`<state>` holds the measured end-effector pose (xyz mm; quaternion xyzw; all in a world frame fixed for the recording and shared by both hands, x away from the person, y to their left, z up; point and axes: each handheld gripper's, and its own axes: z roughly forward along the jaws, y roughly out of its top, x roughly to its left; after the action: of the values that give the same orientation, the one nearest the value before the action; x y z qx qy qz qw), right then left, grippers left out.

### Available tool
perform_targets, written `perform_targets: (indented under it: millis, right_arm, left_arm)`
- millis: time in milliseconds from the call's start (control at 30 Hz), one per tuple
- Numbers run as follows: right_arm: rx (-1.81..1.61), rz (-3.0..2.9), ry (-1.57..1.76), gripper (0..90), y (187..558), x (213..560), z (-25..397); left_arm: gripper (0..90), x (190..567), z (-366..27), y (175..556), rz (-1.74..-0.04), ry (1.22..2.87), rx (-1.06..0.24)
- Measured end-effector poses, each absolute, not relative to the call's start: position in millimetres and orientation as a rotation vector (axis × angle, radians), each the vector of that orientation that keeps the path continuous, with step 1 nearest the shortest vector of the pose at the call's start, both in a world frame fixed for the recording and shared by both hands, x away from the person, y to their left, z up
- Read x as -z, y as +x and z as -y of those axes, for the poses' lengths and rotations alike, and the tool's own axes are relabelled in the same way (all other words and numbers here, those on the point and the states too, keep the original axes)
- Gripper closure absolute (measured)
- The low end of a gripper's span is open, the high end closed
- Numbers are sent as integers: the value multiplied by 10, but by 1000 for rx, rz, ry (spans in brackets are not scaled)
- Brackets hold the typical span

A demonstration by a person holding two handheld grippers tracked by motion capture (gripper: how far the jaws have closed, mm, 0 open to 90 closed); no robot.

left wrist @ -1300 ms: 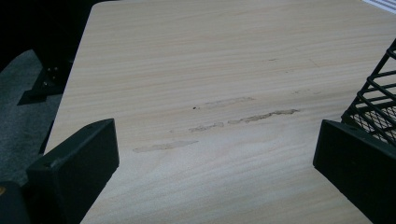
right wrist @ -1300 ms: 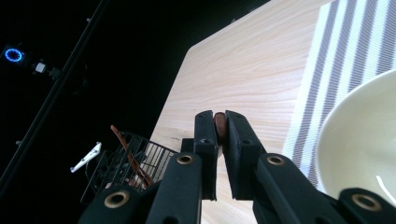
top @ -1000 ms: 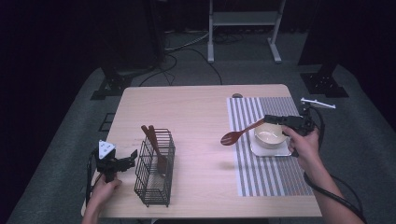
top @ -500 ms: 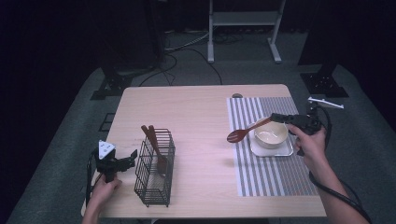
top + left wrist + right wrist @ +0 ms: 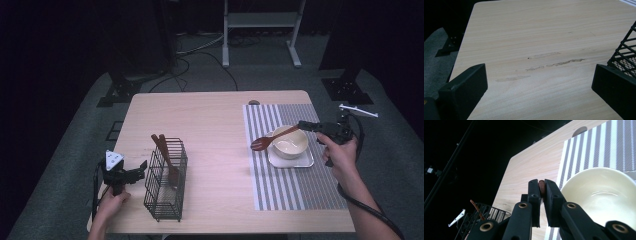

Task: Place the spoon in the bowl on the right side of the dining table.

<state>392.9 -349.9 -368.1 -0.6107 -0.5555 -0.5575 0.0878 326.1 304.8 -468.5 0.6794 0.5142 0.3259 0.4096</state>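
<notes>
The right gripper (image 5: 306, 124) holds a wooden spoon (image 5: 270, 139) by the end of its handle, fingers clamped on it; in the right gripper view the brown handle end (image 5: 541, 187) sits pinched between the two black fingers. The spoon slants down to the left across the rim of a cream bowl (image 5: 291, 144), its head over the striped mat (image 5: 295, 187) just left of the bowl. The bowl stands on a small white tray (image 5: 305, 161) on the mat.

On the left of the bench (image 5: 215, 125), the left gripper (image 5: 140, 170) rests low beside a black wire basket (image 5: 166, 200), fingers apart with bare wood between them. The basket's mesh (image 5: 625, 56) lies just by one finger. Two wooden utensils (image 5: 165, 152) stand tilted in the basket.
</notes>
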Motion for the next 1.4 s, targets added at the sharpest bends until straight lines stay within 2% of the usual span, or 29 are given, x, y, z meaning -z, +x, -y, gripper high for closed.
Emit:
perform_targets:
  millis: [1400]
  right_arm:
    - [1708, 1580, -2015, 831, 3781, 3621, 4164]
  left_arm:
    - [0, 4686, -3030, 3262, -1294, 1722, -829]
